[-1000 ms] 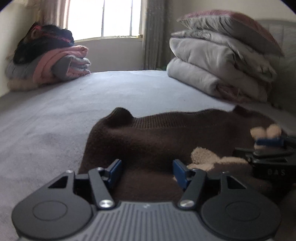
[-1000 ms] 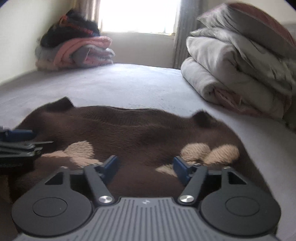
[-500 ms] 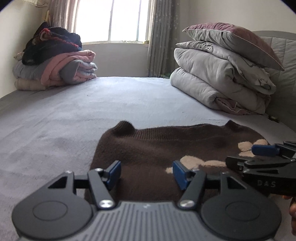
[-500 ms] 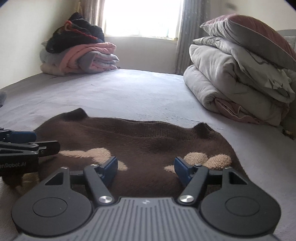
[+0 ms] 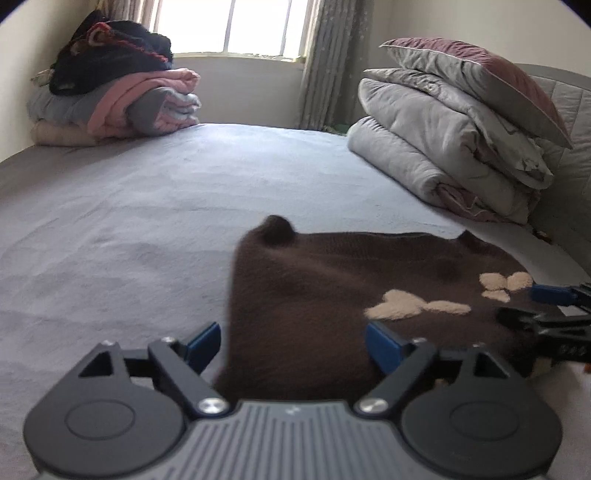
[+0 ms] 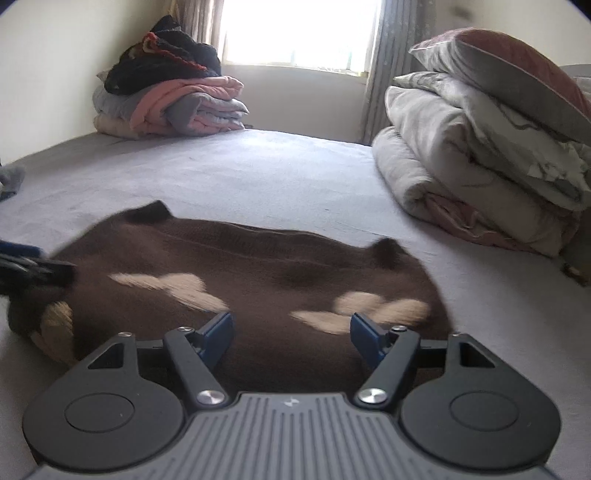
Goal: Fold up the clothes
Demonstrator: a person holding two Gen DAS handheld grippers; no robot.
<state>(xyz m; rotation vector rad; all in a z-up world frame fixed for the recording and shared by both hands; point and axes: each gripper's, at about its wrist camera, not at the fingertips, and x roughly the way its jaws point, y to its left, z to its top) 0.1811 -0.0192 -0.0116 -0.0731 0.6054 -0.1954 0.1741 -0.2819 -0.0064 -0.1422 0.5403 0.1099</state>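
- Both grippers have pulled back and up since a second ago, so more of the bed shows around the brown sweater (image 5: 314, 295) and it looks smaller than before.
- That brown sweater (image 6: 251, 280) lies flat and folded on the gray bed (image 5: 147, 229), close to the near edge.
- Fluffy tan patches (image 5: 410, 306) sit on top of the sweater, and two small dark bumps stick up at its far corners.
- On the left side of the sweater, in the right wrist view, a bit of tan trim (image 6: 55, 325) peeks out at the edge.
- Left gripper (image 5: 293, 341) hangs just above the near left part of the sweater with its blue fingers (image 5: 203, 343) spread wide, holding nothing.
- Right gripper (image 6: 291, 334) hangs above the near middle of the sweater, its blue fingers (image 6: 365, 336) spread wide too, with nothing between them.
- Each gripper shows up at the side of the other one's view, dark and a bit blurry.
- Far back on the left, a pile of folded clothes (image 5: 110, 99) sits on the bed by the wall, pink and gray with dark ones on top.
- On the right, a thick folded gray comforter (image 5: 443, 155) rests on the bed with a dark red pillow (image 5: 480, 77) on top.
- Behind them are a bright window (image 5: 236, 26) and a gray curtain (image 5: 325, 62).
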